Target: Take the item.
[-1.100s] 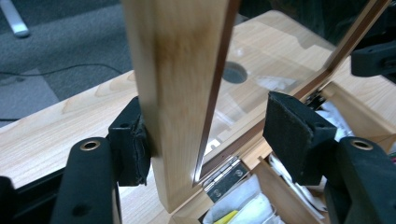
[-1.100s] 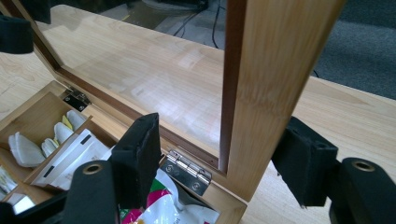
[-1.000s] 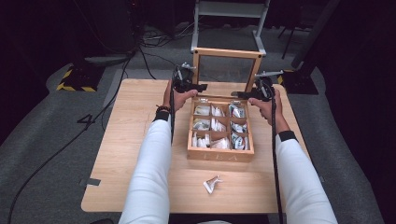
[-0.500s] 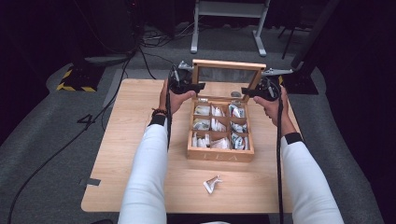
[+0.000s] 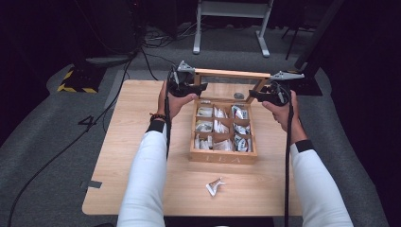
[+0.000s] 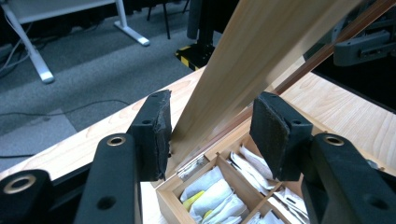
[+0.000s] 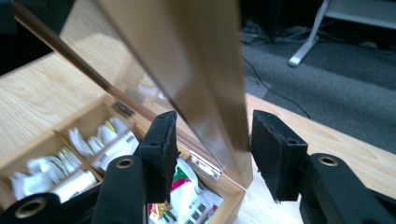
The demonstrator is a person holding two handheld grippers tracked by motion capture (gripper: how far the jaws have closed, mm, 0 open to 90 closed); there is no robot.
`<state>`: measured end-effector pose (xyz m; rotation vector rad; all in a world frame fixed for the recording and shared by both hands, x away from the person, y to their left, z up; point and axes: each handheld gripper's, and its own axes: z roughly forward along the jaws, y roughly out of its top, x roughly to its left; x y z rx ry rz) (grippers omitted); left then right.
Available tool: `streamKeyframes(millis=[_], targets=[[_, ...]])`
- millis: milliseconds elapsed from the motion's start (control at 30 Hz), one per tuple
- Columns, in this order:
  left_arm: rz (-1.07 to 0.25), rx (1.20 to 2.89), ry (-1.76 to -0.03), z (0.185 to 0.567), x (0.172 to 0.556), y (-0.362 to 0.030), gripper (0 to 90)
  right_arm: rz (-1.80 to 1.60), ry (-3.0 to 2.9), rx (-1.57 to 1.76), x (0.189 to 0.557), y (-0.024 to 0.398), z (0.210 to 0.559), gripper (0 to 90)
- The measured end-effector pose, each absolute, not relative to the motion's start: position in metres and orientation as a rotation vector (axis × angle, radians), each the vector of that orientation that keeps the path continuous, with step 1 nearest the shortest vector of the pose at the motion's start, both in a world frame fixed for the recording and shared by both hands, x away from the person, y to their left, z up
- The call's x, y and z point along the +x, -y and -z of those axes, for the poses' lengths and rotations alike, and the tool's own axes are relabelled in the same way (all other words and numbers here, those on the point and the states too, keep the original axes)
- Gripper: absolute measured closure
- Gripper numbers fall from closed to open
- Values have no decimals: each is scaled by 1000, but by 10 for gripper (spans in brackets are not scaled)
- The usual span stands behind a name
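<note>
An open wooden box [image 5: 222, 156] of tea bags [image 5: 218, 126] sits mid-table, its glass-paned lid [image 5: 227, 74] raised at the back. My left gripper [image 5: 201, 87] is at the lid's left side rail and has just closed on it. In the left gripper view the rail [image 6: 243, 60] is clamped in the left gripper [image 6: 210, 126]. My right gripper [image 5: 255, 94] is at the right rail. Its jaws have been closing around that rail [image 7: 196, 56], and the right gripper [image 7: 212, 140] shows a thin gap at one pad [image 7: 275, 154].
A loose white tea-bag wrapper [image 5: 214, 187] lies on the table [image 5: 137, 118] in front of the box. Beyond the far edge are a white metal stand [image 5: 231, 9], floor cables and a black-and-yellow base [image 5: 75, 80].
The lid's top edge has swung from upright toward the near side. Both hands have come up and toward me with it, and both grippers have narrowed around the side rails.
</note>
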<state>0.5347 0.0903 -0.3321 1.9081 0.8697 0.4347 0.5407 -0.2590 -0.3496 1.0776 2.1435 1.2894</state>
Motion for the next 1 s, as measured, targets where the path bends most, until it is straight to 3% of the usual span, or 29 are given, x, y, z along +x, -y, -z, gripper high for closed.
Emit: streamKeyframes(millis=[733, 1000], targets=[[-486, 1950, -837, 313, 497, -89, 478, -1273, -2177, 1003, 517, 260, 332, 374], [-528, 2004, -788, 308, 481, -88, 460, -1280, -2209, 957, 504, 258, 328, 380]])
